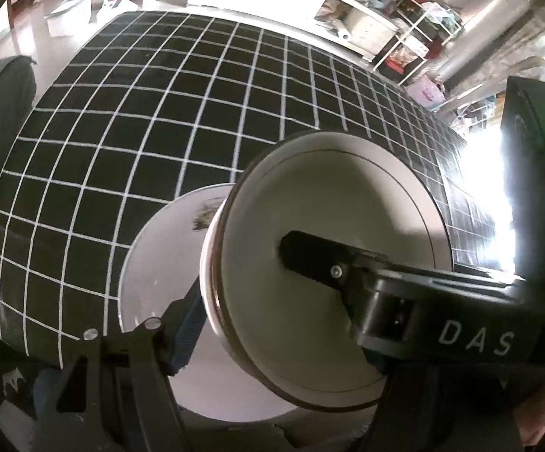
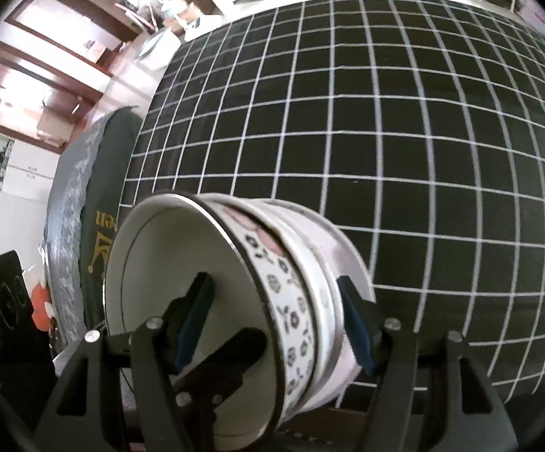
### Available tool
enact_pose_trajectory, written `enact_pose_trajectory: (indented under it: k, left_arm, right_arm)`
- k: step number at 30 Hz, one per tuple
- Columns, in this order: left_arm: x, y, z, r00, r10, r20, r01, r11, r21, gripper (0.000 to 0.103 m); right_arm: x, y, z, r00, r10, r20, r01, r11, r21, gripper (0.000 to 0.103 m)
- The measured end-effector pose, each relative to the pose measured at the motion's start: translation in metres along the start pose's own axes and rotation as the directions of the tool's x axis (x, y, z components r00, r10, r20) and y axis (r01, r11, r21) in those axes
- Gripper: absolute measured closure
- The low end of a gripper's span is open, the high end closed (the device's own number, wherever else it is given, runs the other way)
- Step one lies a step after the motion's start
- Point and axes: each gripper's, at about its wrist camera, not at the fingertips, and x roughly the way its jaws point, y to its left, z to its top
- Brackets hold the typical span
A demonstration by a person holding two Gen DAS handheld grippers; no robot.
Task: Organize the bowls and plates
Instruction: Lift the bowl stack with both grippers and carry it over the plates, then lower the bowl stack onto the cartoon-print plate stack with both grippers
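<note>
Here we are mid-carry, folks, with the bowls already gathered. A nested stack of bowls (image 2: 321,263) hangs tipped on its side above the near edge of the black grid mat (image 2: 385,113), its open mouth facing left. I count a white bowl with a dark rim innermost, a floral bowl (image 2: 272,275) around it, and at least one more pale bowl outside that. The right gripper (image 2: 272,309) is clamped on the stack, one blue pad inside the mouth and the other against the base. The left gripper (image 1: 265,312) has a pad on the outside of the base. Its other finger is hidden from its own camera, but the right-hand view shows a second black finger reaching inside the bowl, so I read it as clamped on the same stack. Both tools share the load. So the nesting looks done. What has not happened yet is the landing, since the stack touches nothing but the pads. A single white plate (image 1: 148,263) with a small printed mark lies flat on the mat, near the front edge and just left of the stack in the left-hand view. My guess is that the stack still has to be righted and set down, on that plate or beside it. I see no other dishes on the mat from here, so this may be the last placement, though the near corners are hidden.
</note>
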Motion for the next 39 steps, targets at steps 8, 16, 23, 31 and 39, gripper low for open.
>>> enact_pose_trajectory:
  k: [8, 16, 23, 31, 39]
  left_arm:
    - [0.005, 0.009, -0.005, 1.0, 0.0, -0.019, -0.001, 1.0, -0.017, 0.036]
    - [0.003, 0.016, -0.009, 1.0, 0.011, -0.011, -0.011, 1.0, -0.012, 0.037]
    - [0.004, 0.014, -0.009, 1.0, 0.011, -0.007, -0.011, 1.0, -0.001, 0.037]
    - [0.003, 0.014, -0.009, 1.0, 0.031, 0.003, -0.031, 1.0, -0.005, 0.037]
    - [-0.008, 0.018, -0.019, 0.998, 0.054, 0.02, -0.054, 0.998, -0.012, 0.037]
  right_arm:
    - [0.015, -0.001, 0.001, 0.999, -0.006, -0.039, 0.006, 1.0, 0.01, 0.033]
    - [0.018, -0.006, -0.001, 0.999, 0.006, -0.045, -0.005, 1.0, 0.017, 0.033]
    - [0.019, -0.012, -0.003, 0.998, 0.034, -0.055, -0.032, 0.999, 0.031, 0.033]
    - [0.011, -0.017, -0.006, 0.999, 0.034, -0.035, -0.033, 0.999, 0.033, 0.033]
    - [0.0, -0.022, -0.01, 0.998, 0.064, -0.007, -0.064, 0.997, 0.039, 0.033]
